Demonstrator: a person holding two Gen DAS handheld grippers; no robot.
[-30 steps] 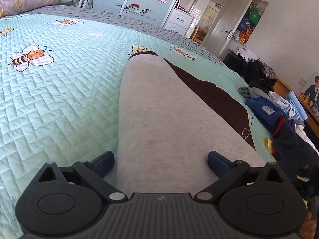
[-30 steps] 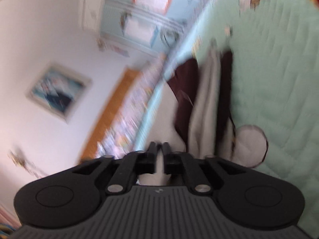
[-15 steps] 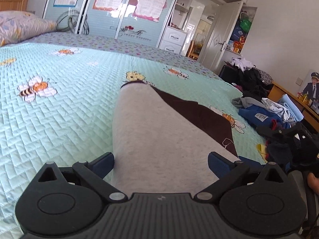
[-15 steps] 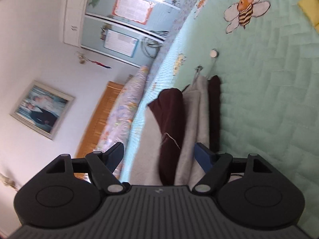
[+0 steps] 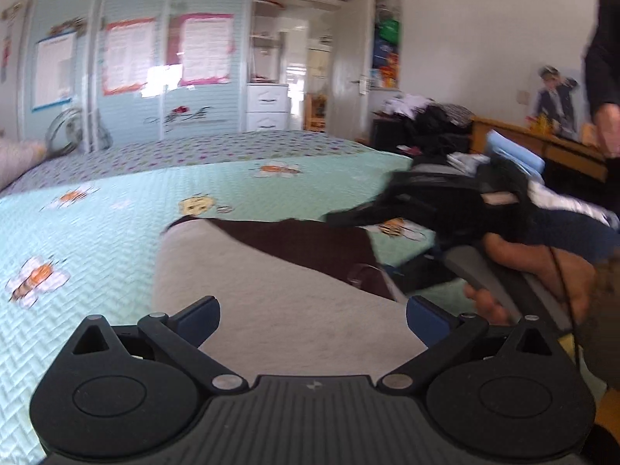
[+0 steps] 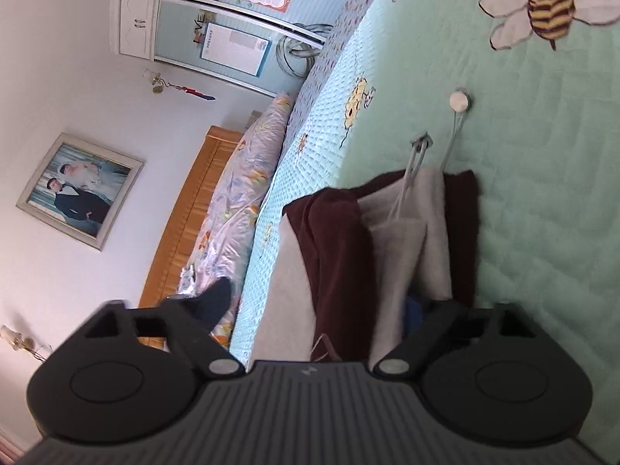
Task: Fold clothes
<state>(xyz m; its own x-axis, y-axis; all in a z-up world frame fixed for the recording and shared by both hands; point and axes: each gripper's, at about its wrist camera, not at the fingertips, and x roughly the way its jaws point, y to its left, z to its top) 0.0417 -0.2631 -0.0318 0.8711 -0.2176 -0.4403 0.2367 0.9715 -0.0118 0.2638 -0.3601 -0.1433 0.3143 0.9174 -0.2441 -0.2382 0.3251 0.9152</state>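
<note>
A folded grey and dark brown garment [image 5: 271, 271] lies on the mint bee-print bedspread [image 5: 97, 232]. My left gripper [image 5: 310, 316] is open, its blue fingers either side of the garment's near end, holding nothing. In the right wrist view the same garment [image 6: 348, 240] shows as stacked grey and brown layers with drawstrings trailing onto the bedspread [image 6: 542, 193]. My right gripper [image 6: 310, 310] is open around the garment's near edge; its right finger [image 6: 416, 312] is partly hidden by cloth. The right gripper also shows in the left wrist view [image 5: 445, 201], above the garment's right side.
A pile of unfolded clothes [image 5: 503, 178] lies at the bed's right side. A wardrobe [image 5: 135, 77] and open door stand behind the bed. A pillow [image 6: 240, 209] and wooden headboard [image 6: 186, 224] are at the head end. A wooden desk [image 5: 542, 147] stands on the right.
My right gripper opened from shut and moved closer over the garment's edge. My left gripper tilted up and stayed open; the right hand and gripper came into its view.
</note>
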